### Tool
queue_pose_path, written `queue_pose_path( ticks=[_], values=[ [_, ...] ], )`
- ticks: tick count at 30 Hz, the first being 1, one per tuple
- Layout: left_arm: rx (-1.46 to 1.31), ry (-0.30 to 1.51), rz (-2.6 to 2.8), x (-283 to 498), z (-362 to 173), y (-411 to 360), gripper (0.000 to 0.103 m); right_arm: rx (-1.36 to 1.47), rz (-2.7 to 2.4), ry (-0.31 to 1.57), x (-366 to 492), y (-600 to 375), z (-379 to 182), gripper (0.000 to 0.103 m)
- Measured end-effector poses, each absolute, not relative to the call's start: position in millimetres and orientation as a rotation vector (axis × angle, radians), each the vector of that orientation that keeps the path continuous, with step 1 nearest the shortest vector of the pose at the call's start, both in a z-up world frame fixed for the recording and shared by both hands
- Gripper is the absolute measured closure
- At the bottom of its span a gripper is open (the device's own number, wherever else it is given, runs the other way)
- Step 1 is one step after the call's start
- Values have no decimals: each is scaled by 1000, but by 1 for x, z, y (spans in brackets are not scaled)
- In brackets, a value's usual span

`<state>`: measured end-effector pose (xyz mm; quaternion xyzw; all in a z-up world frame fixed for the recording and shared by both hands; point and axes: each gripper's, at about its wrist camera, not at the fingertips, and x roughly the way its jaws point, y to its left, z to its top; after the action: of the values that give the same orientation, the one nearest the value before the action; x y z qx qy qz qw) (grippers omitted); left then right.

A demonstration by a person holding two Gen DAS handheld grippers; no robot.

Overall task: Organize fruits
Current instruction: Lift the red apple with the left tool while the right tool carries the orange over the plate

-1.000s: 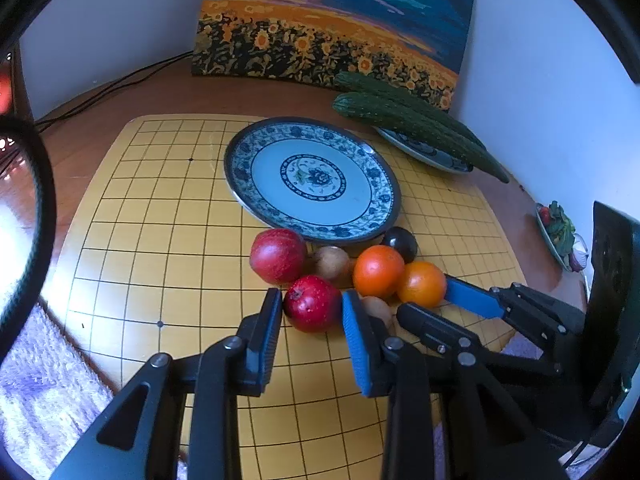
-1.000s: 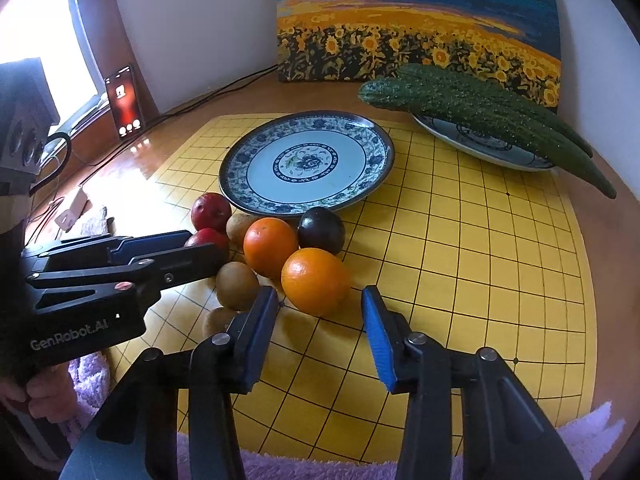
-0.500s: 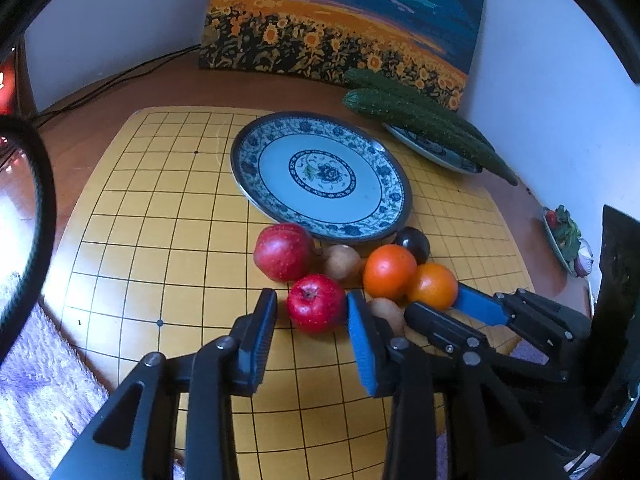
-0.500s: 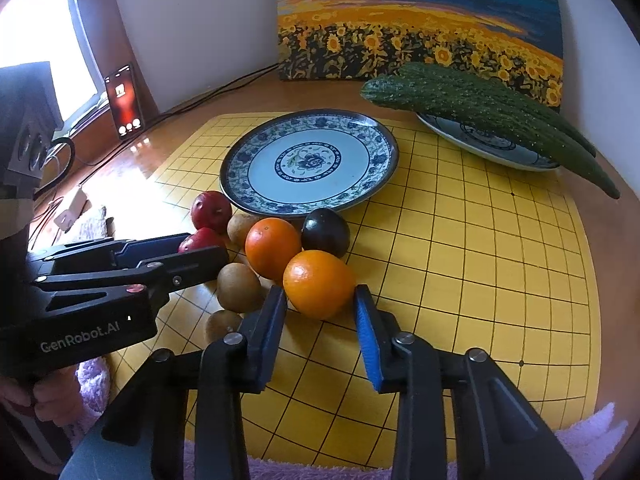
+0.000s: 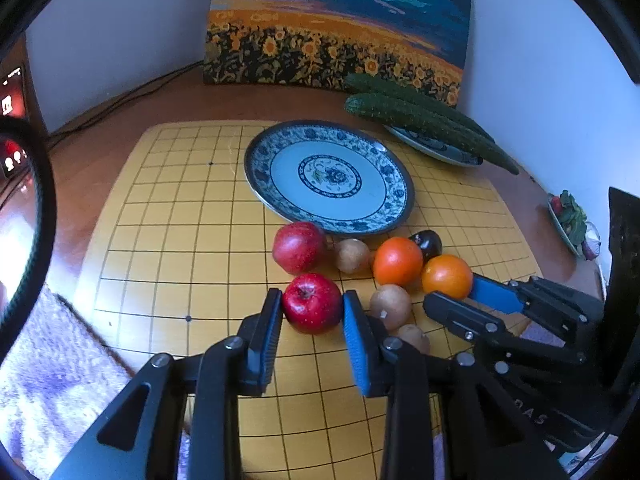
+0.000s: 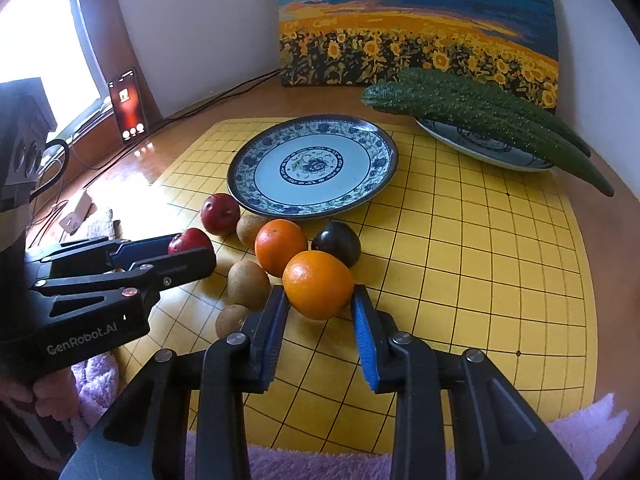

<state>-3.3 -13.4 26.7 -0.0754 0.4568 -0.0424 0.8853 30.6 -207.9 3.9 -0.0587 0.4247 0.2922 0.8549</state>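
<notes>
Several fruits lie in a cluster on the yellow grid board in front of the blue-patterned plate [image 5: 258, 170]. My left gripper [image 5: 312, 296] has its jaws closing on the near red apple [image 5: 312, 308], with both pads touching its sides. My right gripper [image 6: 319, 292] is shut on the nearest orange [image 6: 318, 284], a pad against each side. Around them lie a second apple [image 5: 299, 246], another orange [image 5: 397, 260], a dark plum [image 5: 428, 242] and brown kiwis [image 5: 390, 306]. Both fruits look to rest on the board.
Two cucumbers [image 5: 420, 120] lie on a second plate at the back right, below a sunflower painting [image 5: 332, 40]. A purple towel [image 5: 60, 360] edges the board's near side. A lit phone [image 6: 128, 106] leans at the back left. A small dish of vegetables [image 5: 572, 216] sits far right.
Both grippers have slid forward around their fruits. The right jaws have narrowed from wide onto the orange, and the left jaws now touch the apple that lay ahead of them.
</notes>
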Motion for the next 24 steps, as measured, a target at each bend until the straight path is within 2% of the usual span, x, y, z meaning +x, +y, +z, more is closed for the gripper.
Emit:
queue_pose_path(
  ticks=[24],
  values=[
    [-26, 861, -99, 18, 75, -16, 71, -128, 607, 836, 30, -208, 37, 70]
  ],
)
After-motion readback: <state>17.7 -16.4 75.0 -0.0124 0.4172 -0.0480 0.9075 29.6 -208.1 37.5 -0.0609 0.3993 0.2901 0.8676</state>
